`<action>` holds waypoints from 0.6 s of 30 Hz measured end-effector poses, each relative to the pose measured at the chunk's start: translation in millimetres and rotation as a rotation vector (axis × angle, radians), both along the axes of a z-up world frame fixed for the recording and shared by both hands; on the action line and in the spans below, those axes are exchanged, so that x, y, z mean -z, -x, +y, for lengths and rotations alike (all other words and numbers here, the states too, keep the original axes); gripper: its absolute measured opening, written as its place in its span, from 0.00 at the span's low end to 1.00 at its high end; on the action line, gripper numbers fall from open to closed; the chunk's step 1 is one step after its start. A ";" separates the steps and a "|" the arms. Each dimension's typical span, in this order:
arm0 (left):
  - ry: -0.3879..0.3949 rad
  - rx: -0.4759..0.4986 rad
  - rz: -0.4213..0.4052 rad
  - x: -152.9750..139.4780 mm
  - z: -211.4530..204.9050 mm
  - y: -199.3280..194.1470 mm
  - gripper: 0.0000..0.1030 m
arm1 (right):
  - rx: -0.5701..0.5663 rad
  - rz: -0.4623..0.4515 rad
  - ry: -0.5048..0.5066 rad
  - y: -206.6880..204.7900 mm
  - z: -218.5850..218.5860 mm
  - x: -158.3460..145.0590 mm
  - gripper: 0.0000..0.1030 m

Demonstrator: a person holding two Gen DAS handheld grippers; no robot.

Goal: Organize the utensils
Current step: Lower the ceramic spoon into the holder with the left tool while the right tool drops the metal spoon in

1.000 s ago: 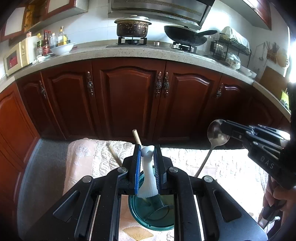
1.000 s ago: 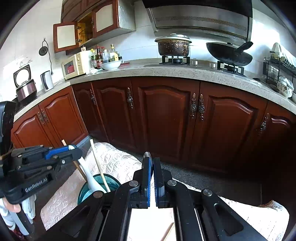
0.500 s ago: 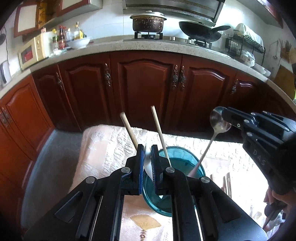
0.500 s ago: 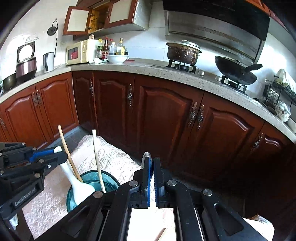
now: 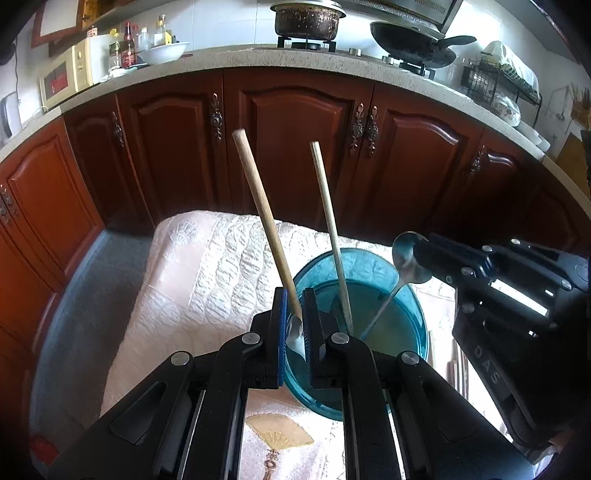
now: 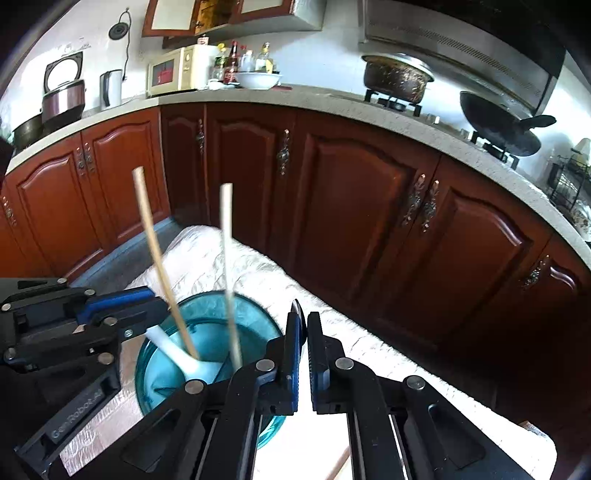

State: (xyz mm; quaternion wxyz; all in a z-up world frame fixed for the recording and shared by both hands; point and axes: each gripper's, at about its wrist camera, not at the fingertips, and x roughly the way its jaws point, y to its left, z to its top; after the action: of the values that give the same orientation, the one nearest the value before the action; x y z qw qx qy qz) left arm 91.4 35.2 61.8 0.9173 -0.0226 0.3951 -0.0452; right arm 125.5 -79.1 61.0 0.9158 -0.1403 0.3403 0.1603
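Note:
A teal glass cup (image 5: 402,295) (image 6: 162,373) stands on the cloth-covered table with two wooden chopsticks (image 5: 258,206) (image 6: 226,258) leaning upright in it. My left gripper (image 5: 294,295) (image 6: 162,300) is at the cup's near rim, shut on the handle of a white ceramic spoon (image 5: 297,338) (image 6: 177,354) whose bowl rests inside the cup. From the right, my right gripper (image 5: 417,247) (image 6: 303,318) is shut on the bowl end of a metal spoon (image 5: 406,254) (image 6: 300,314). The metal spoon's thin handle slants down into the cup.
The pale embroidered cloth (image 5: 203,280) covers the small table. More sticks (image 5: 458,365) lie on it right of the cup. Dark red cabinets (image 5: 295,147) stand close behind the table's far edge, under a counter with a pot (image 5: 306,18) and a wok (image 5: 413,40).
Both grippers have sunk toward the cup. The white spoon went from above the cup to inside it, and the metal spoon's handle has dropped into the cup.

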 end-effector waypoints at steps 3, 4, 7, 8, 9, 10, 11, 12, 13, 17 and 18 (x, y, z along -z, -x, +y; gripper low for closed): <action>0.010 0.000 0.014 1.3 0.5 1.2 0.20 | -0.025 0.051 -0.053 -1.5 -3.1 2.3 0.04; 0.017 0.002 0.015 0.5 0.8 2.4 0.27 | -0.031 0.085 -0.090 -3.3 -6.7 4.1 0.04; 0.028 0.005 0.009 -3.9 1.8 7.6 0.37 | -0.025 0.122 -0.176 -3.0 -19.6 4.9 0.06; 0.030 0.004 0.009 -5.2 1.5 8.8 0.38 | -0.021 0.132 -0.205 -2.4 -24.5 4.2 0.08; 0.033 0.004 0.009 -6.6 1.5 10.1 0.39 | -0.016 0.138 -0.228 -2.2 -29.2 3.0 0.10; 0.037 0.003 0.009 -8.4 2.1 12.0 0.39 | -0.009 0.143 -0.252 -1.6 -34.7 1.7 0.14; 0.040 0.002 0.007 -10.6 2.7 14.8 0.39 | -0.005 0.146 -0.268 -0.3 -37.9 0.5 0.17; 0.040 0.000 0.005 -12.2 3.1 17.1 0.42 | 0.002 0.150 -0.289 1.0 -43.3 -0.8 0.26; 0.041 -0.004 0.001 -14.3 3.6 20.1 0.46 | 0.010 0.152 -0.302 2.8 -47.4 -2.3 0.35; 0.044 -0.004 -0.025 -23.0 2.6 35.8 0.52 | 0.038 0.140 -0.347 19.5 -63.9 -11.2 0.36; 0.036 0.000 -0.033 -25.5 -0.6 41.7 0.53 | 0.050 0.134 -0.347 24.4 -67.3 -13.6 0.36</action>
State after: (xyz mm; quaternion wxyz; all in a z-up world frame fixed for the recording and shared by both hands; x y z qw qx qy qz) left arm 49.6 34.7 87.3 0.9231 -0.0385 0.3789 -0.0530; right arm 101.0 -146.4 74.6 0.9053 0.0392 0.3712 0.2028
